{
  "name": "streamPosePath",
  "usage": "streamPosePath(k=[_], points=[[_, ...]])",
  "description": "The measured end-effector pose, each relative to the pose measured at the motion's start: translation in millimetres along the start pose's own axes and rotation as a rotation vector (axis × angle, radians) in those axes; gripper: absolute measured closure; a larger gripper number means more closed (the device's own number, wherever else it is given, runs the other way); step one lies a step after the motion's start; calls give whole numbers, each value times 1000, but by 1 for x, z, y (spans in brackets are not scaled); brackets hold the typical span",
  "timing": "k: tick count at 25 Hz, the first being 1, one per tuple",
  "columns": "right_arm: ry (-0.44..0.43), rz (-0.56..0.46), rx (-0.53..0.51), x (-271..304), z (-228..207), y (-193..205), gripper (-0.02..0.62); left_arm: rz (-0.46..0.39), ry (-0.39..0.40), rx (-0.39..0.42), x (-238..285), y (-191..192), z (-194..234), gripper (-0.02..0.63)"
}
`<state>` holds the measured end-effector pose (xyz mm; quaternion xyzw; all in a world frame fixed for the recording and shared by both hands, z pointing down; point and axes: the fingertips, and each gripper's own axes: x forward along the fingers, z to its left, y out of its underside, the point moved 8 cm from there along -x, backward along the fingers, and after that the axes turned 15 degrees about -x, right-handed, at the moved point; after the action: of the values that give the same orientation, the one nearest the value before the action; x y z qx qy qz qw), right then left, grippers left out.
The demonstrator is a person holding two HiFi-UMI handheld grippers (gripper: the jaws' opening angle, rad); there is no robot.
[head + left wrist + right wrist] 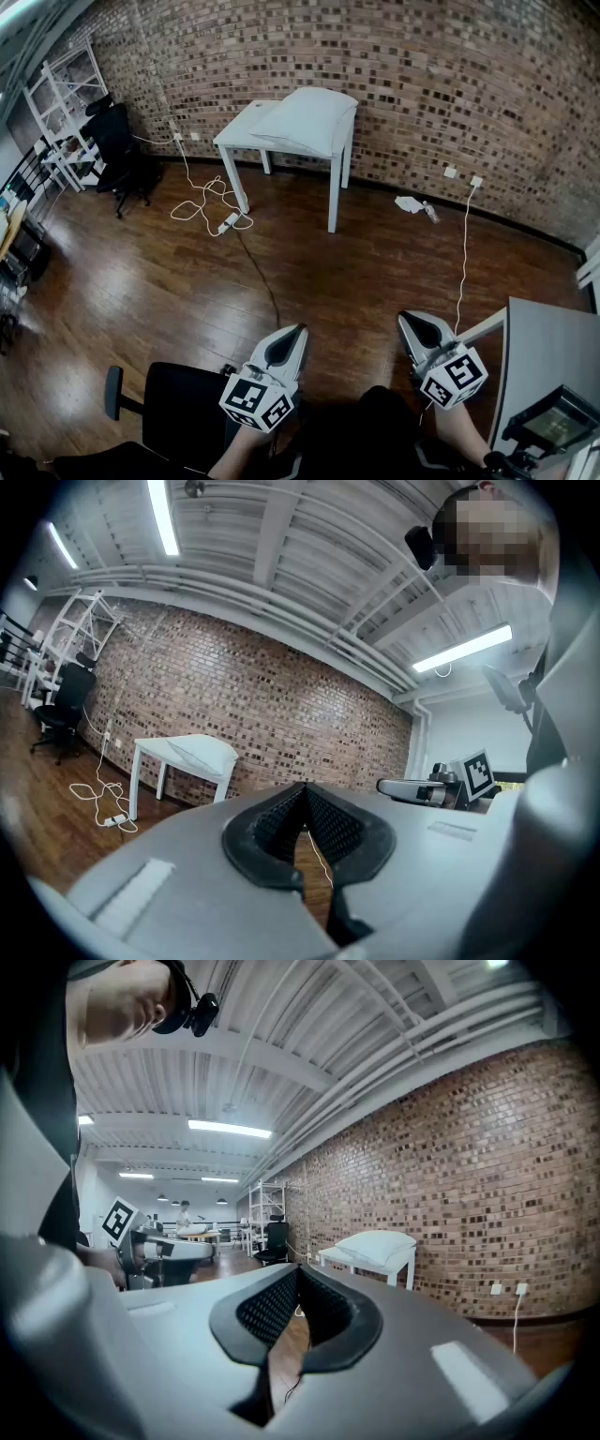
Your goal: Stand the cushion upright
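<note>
A white cushion [307, 120] lies flat on a small white table [236, 132] against the brick wall, far across the room. The left gripper view shows the cushion [208, 753] small at left; in the right gripper view the cushion [377, 1244] is right of centre. My left gripper [296, 330] is at the bottom of the head view, shut and holding nothing. My right gripper [405, 322] is beside it, also shut and holding nothing. Both point toward the table from a long way off. In each gripper view the jaw tips meet, at the left gripper [304, 787] and the right gripper [298, 1270].
White cables and a power strip [228, 222] lie on the wood floor left of the table. A black office chair [120, 150] and a white shelf [66, 108] stand at far left. A grey desk [548, 361] is at my right, another black chair [178, 412] at my lower left.
</note>
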<state>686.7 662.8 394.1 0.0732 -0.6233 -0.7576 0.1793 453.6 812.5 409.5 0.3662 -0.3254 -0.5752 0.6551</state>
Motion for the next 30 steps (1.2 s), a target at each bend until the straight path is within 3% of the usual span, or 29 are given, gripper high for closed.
streamPosePath(k=[4,11,19,30], points=[[-1,4,-8,13,-5,5,589,-11,25,1,6,-4,9,603],[-42,-21,-22,57,-43,14,589,-3,-27,6,50,-16,33,603],[-56,-56,1,103,-124,12,589,-8,-56,25,133,-54,40,603],[-95,-76,18,149,-223,34,589,-9,-67,60,248,-64,48,603]])
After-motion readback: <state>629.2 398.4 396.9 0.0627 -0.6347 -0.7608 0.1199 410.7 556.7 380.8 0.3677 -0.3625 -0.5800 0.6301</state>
